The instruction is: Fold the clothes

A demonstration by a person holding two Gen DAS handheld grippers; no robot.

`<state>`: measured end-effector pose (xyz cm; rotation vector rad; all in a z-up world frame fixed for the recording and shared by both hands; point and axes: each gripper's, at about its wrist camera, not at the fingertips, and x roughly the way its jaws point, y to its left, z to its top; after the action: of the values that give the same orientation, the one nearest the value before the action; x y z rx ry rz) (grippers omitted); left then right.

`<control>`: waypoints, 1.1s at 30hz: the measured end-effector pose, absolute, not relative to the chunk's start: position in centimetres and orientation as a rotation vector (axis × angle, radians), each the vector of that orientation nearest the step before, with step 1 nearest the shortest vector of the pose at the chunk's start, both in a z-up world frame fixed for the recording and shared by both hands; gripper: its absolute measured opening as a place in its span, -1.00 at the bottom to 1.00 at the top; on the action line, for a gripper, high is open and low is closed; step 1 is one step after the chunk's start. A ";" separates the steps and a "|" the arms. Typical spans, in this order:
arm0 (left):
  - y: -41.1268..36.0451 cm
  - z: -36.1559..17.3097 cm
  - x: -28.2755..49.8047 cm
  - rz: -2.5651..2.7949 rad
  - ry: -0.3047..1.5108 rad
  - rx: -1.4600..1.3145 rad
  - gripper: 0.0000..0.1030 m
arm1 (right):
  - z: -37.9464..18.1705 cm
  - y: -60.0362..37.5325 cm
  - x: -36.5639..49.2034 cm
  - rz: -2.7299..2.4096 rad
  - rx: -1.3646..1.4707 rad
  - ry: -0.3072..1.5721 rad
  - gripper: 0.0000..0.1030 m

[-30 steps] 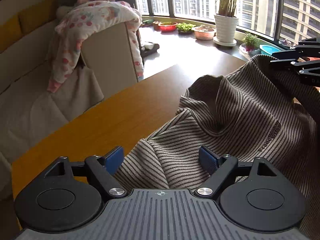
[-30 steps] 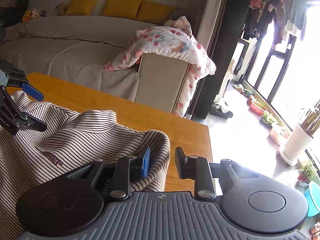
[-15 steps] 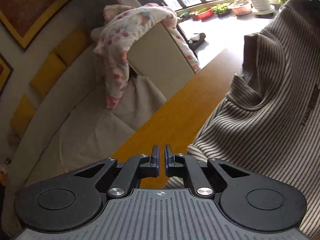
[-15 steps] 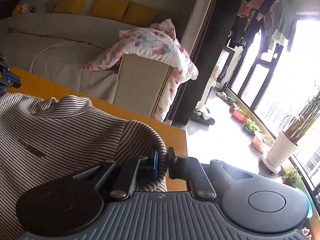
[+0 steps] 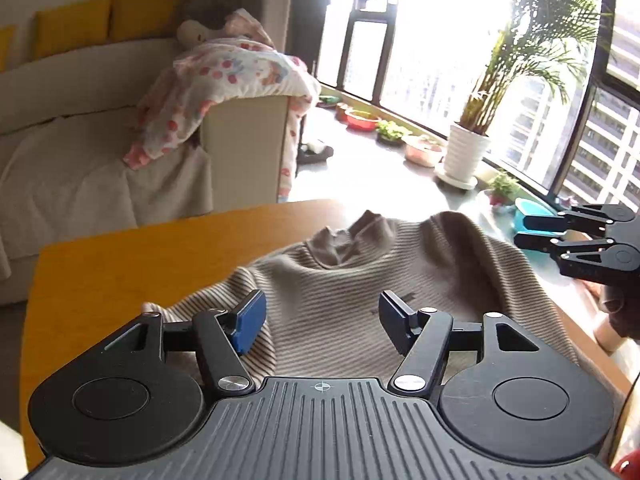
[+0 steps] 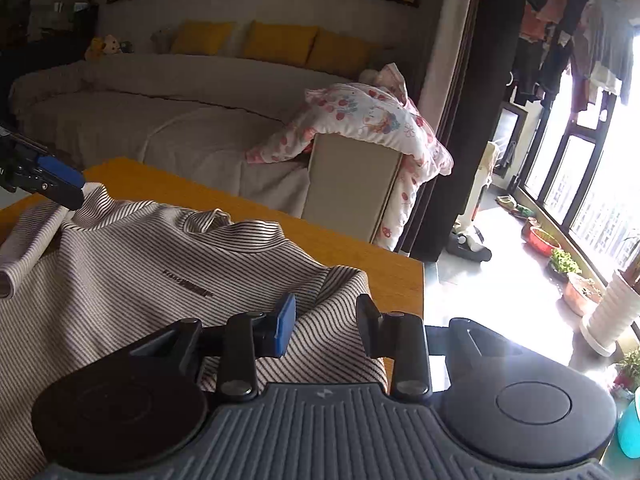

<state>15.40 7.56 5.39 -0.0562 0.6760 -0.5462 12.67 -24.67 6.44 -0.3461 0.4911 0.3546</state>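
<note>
Spreading apart: left tongs [image 5: 320, 316], blue pads opening over the striped sweater [image 5: 360, 280], cloth lying below the gap but pressed by neither pad, so nothing grasped. Opening too: right tongs [image 6: 324, 326], gap narrower, a raised fold of the sweater's shoulder sitting between the pads, the left pad seeming to brush the fold and the right one standing clear (actual contact hard to make out).

Lying flat and front-up on the orange wooden worktop [image 5: 120, 264]: the sweater, collar pointing toward the far edge, small dark print across the chest, one sleeve rolled at the left in the right wrist view. Being cut off by both tool bodies: the lower half of the garment and the hem. Washing out in window glare: the floor beyond the potted palm [image 5: 466, 152].

Reaching nearly to the worktop's far right corner: the sweater's shoulder. Staying bare: a broad strip of wood on the far left, toward the beige sofa [image 6: 160, 128] and the floral blanket [image 6: 372, 116] draped over its arm.
</note>
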 end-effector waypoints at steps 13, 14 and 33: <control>4.6 -0.7 8.4 -0.647 0.778 -0.167 0.87 | 2.6 -19.5 1.7 0.593 -0.574 0.687 -0.30; 4.7 -0.9 8.1 -0.643 0.773 -0.165 0.89 | 2.8 -19.4 1.9 0.584 -0.583 0.689 -0.54; 9.0 1.6 5.3 -0.579 0.689 -0.220 1.00 | 13.5 -26.4 9.4 0.179 -0.315 0.496 -0.84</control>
<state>5.35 8.99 1.57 -0.2204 0.6888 -0.5790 9.39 -26.36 13.48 -0.3155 0.4963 0.1791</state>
